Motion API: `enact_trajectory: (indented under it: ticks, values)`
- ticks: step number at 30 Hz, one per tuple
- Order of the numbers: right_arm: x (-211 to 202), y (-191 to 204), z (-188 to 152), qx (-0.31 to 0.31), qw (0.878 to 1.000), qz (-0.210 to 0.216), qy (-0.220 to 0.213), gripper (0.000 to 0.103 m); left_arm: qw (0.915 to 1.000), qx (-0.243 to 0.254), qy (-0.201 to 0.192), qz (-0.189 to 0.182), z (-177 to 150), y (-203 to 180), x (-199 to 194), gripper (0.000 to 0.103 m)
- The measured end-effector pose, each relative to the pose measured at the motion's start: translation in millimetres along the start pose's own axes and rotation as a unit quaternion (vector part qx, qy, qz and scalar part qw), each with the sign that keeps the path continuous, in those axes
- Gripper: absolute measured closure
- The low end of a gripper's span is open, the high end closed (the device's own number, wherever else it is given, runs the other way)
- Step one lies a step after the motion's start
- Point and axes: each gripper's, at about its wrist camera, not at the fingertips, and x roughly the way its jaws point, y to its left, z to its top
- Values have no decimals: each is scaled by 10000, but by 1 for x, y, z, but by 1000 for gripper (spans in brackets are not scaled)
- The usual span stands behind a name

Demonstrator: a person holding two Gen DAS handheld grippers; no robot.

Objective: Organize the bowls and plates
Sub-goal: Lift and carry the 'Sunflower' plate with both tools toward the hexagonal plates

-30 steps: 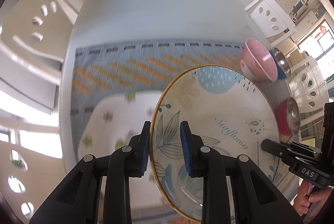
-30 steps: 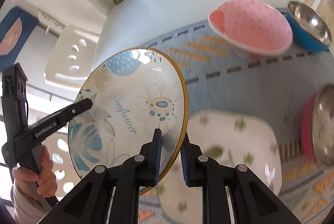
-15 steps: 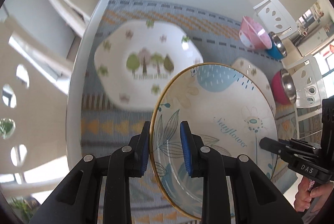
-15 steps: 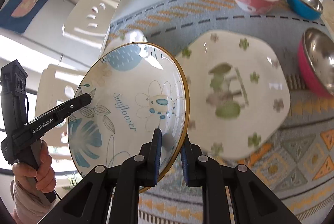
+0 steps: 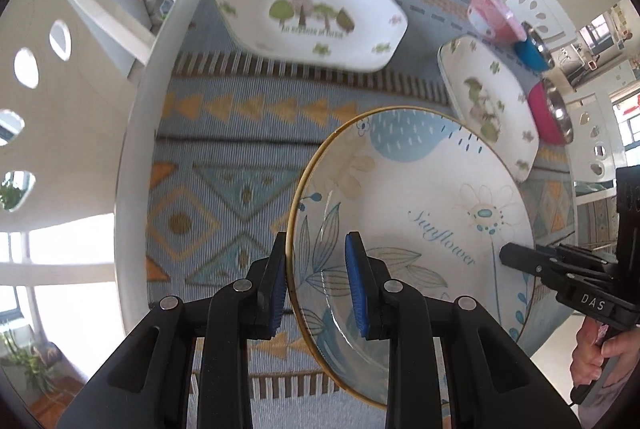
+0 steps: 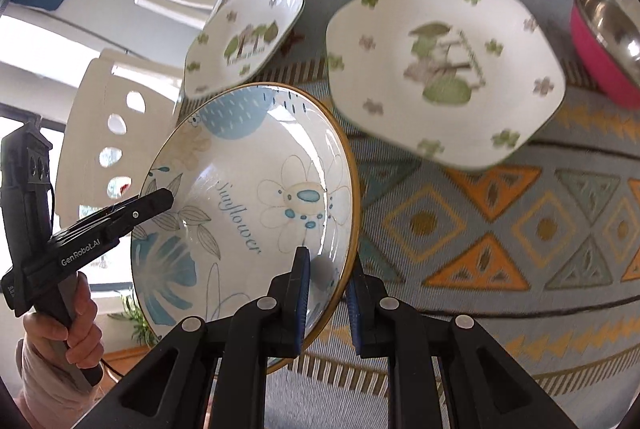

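Left-wrist view shows the Sunflower plate (image 5: pixel 412 229) held off the woven mat (image 5: pixel 224 197), its gold rim pinched by the left gripper (image 5: pixel 316 285) on one side and by the right gripper (image 6: pixel 326 293) on the opposite edge. Both pairs of jaws are clamped on the rim. Two white tree-print plates (image 5: pixel 312 13) (image 6: pixel 444 69) lie beyond, bowls (image 6: pixel 608 45) farther off. This looks like the carrying step; next, both hands should lower the plate level onto its spot, then let go together.
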Motion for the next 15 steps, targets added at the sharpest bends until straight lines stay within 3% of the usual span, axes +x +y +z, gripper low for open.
enact_trajectory:
  ticks: [15]
  values:
    - [35,-18,5,15,9992,-299,275,87,9975,182,624,-266,-4,-5,46,79]
